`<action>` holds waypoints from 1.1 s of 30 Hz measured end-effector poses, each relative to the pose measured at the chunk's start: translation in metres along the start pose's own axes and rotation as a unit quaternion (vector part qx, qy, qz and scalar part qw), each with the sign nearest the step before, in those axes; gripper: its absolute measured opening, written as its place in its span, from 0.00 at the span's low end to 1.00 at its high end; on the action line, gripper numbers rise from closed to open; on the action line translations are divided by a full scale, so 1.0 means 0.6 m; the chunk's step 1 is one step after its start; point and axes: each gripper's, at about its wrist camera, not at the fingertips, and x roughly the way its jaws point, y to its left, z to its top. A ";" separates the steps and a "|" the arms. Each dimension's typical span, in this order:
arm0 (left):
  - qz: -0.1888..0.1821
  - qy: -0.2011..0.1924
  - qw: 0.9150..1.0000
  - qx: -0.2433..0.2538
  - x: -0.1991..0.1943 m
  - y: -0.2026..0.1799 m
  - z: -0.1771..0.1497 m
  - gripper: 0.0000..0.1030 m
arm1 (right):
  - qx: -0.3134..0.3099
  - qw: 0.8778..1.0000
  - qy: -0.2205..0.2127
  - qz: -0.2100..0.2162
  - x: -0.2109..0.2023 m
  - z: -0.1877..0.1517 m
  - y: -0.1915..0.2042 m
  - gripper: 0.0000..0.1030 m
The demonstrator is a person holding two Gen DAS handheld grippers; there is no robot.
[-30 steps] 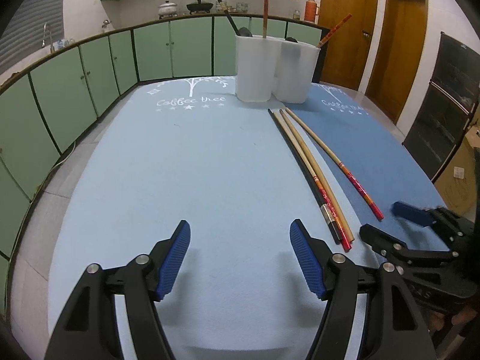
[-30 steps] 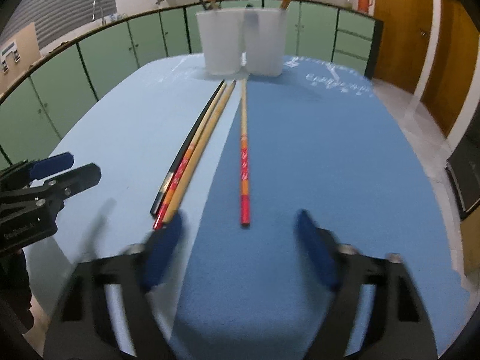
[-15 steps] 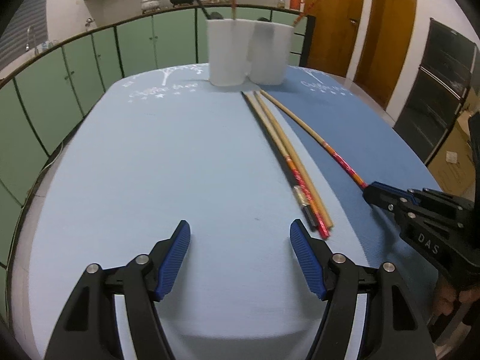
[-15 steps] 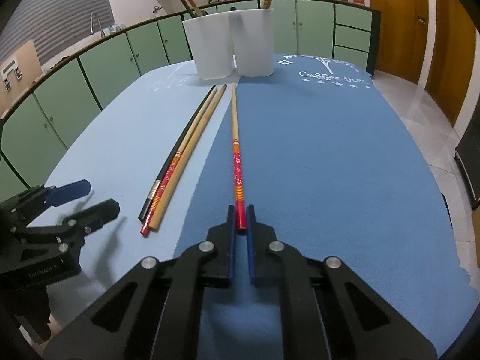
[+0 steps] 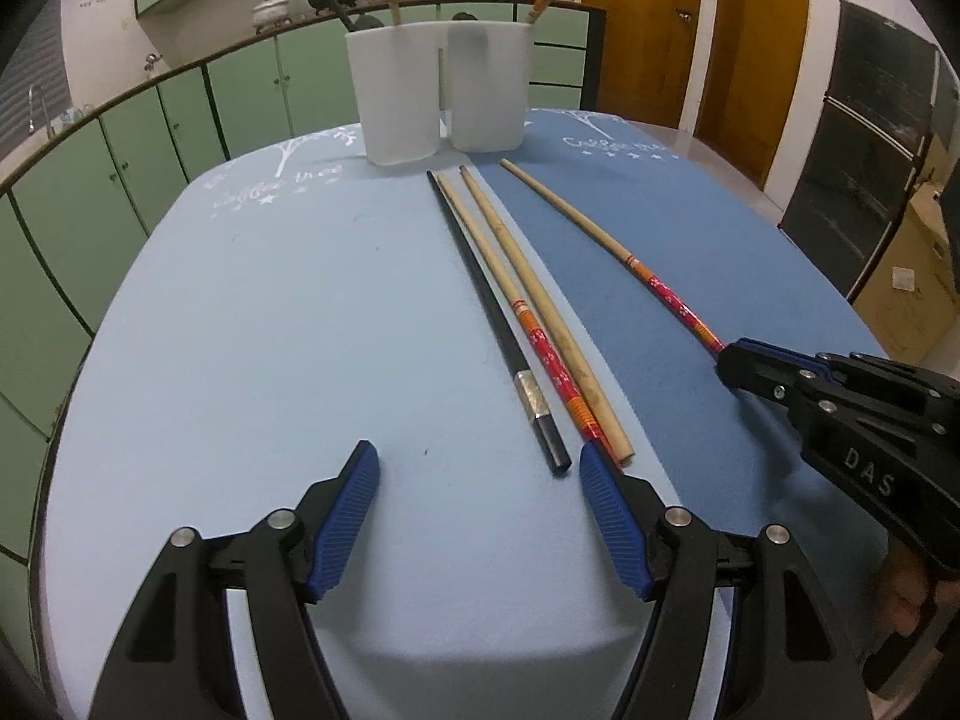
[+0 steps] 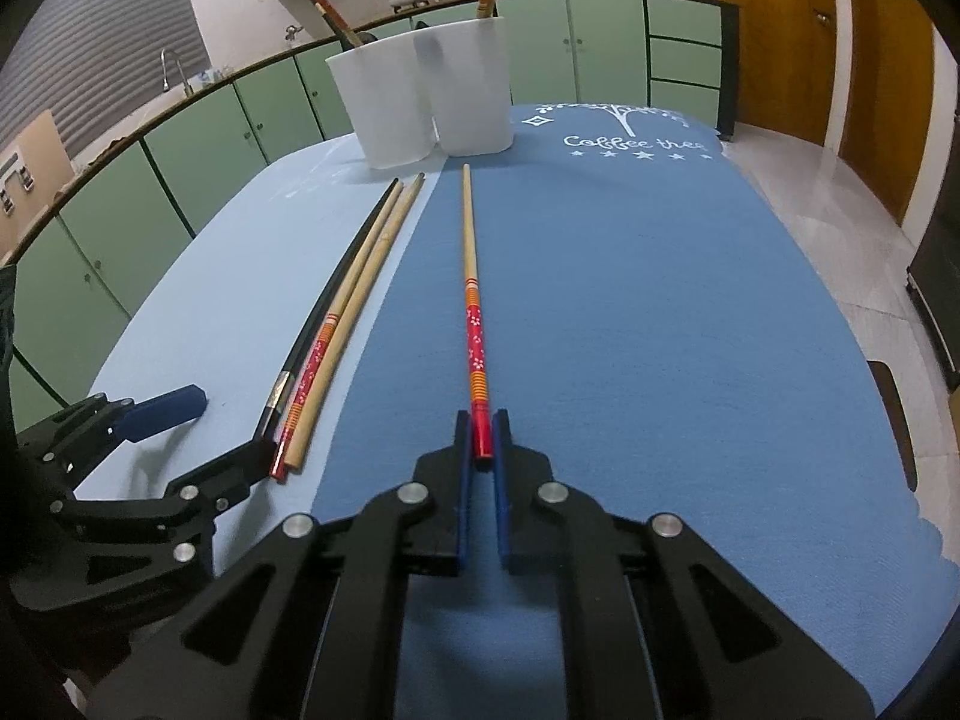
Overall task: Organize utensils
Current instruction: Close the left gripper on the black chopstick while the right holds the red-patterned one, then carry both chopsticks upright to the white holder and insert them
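On a blue tablecloth (image 6: pixel 630 300) in a green-cabinet kitchen, the right gripper (image 6: pixel 482 444) is clamping its blue pads on the red end of a long red-patterned chopstick (image 6: pixel 471 276), which is lying straight ahead on the darker half of the cloth, its pale tip reaching toward two white utensil holders (image 6: pixel 420 102) standing side by side at the far end. Near that chopstick, on the seam between the two cloth shades, three more sticks are lying bunched together: a black chopstick (image 5: pixel 480 300) with a silver band, a second red-patterned one (image 5: pixel 528 330) and a plain wooden one (image 5: pixel 540 300). The left gripper (image 5: pixel 477 516) is hovering just short of their near ends, its jaws standing wide apart with nothing between them. Several utensil handles are already sticking up from the holders.
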 end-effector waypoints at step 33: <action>0.007 -0.141 0.990 -0.007 -0.164 0.022 0.085 0.07 | -0.036 0.995 -0.089 0.017 -0.131 0.087 0.006 0.05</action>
